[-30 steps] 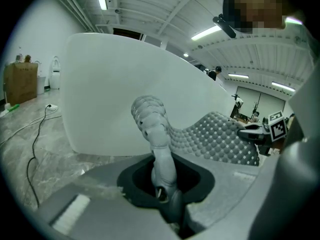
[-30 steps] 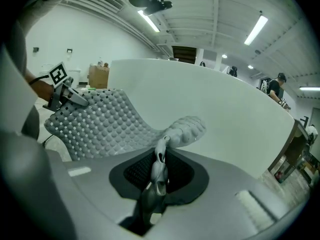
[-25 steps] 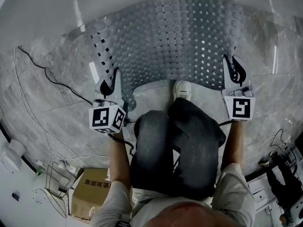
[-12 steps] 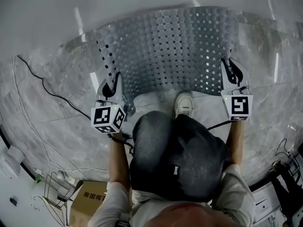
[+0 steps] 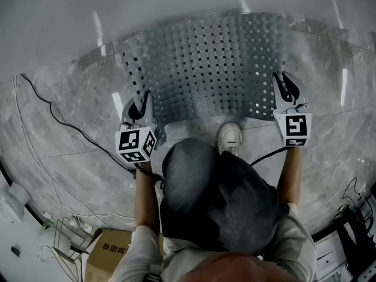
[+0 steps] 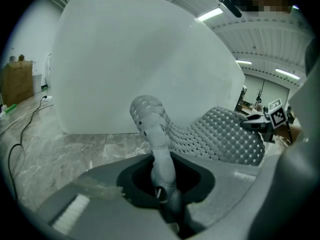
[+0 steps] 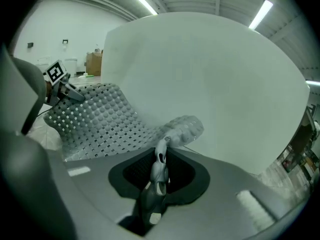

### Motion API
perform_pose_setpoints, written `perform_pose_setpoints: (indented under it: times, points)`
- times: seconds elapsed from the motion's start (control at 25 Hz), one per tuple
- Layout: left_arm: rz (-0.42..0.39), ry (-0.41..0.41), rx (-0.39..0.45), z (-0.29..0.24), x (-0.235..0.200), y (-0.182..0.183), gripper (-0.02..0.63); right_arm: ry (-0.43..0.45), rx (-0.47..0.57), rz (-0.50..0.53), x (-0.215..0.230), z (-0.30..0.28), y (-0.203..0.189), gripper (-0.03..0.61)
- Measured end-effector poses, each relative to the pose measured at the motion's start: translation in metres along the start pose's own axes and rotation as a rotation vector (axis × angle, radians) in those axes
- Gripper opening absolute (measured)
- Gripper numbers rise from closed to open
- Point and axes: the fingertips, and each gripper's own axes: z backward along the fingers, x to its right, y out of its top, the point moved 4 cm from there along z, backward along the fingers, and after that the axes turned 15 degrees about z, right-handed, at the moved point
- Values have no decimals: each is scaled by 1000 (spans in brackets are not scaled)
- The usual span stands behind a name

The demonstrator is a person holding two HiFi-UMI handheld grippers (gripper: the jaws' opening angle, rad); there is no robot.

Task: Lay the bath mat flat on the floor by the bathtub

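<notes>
Left gripper and right gripper have fingers clamped on near corners of the grey bath mat. Its far edge seemingly touches the floor beside the bathtub.

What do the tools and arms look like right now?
Left tool and right tool: grey bodies, dark curved jaws, each carrying a white cube with black square markers. A black cable trails from each. Short light sleeves; forearms bare.
</notes>
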Motion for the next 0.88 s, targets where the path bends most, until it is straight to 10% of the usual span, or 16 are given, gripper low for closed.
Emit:
perform_pose_setpoints:
  times: [0.88]
  points:
    - [-30, 121, 0, -26, -34, -13, 83, -28, -98, 80, -9, -49, -32, 89]
